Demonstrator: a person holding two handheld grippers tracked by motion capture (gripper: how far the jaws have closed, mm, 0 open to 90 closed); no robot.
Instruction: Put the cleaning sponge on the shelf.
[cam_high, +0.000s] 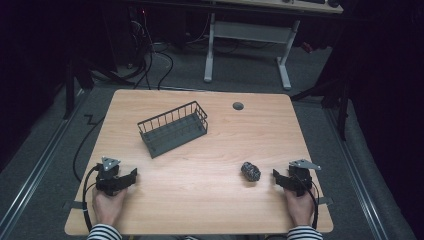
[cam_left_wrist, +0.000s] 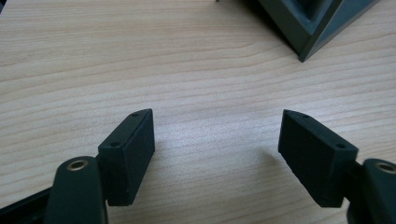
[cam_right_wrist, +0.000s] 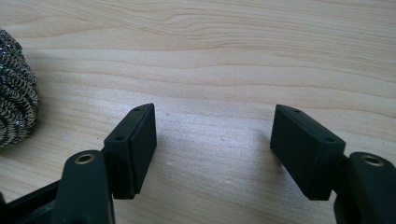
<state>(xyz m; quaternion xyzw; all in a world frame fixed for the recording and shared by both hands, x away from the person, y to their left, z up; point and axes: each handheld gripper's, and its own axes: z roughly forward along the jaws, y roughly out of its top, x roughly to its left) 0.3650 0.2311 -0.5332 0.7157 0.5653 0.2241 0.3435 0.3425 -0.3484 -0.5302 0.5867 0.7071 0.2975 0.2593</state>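
A dark wire basket (cam_high: 172, 129) stands empty on the wooden table (cam_high: 200, 205), left of centre; its corner (cam_left_wrist: 317, 23) shows at the top right of the left gripper view. A steel wool scrubber (cam_high: 250, 171) lies near the front right, and in the right gripper view the scrubber (cam_right_wrist: 14, 107) is at the left edge. My left gripper (cam_high: 131, 175) rests at the front left, open, with bare wood between its jaws (cam_left_wrist: 217, 135). My right gripper (cam_high: 276, 176) sits just right of the scrubber, open and apart from it (cam_right_wrist: 215, 135).
A round cable hole (cam_high: 238, 105) is set in the table near its far edge. Beyond the table, a white desk frame (cam_high: 247, 45) and cables lie on the dark floor. A cable trails off the table's left edge (cam_high: 82, 145).
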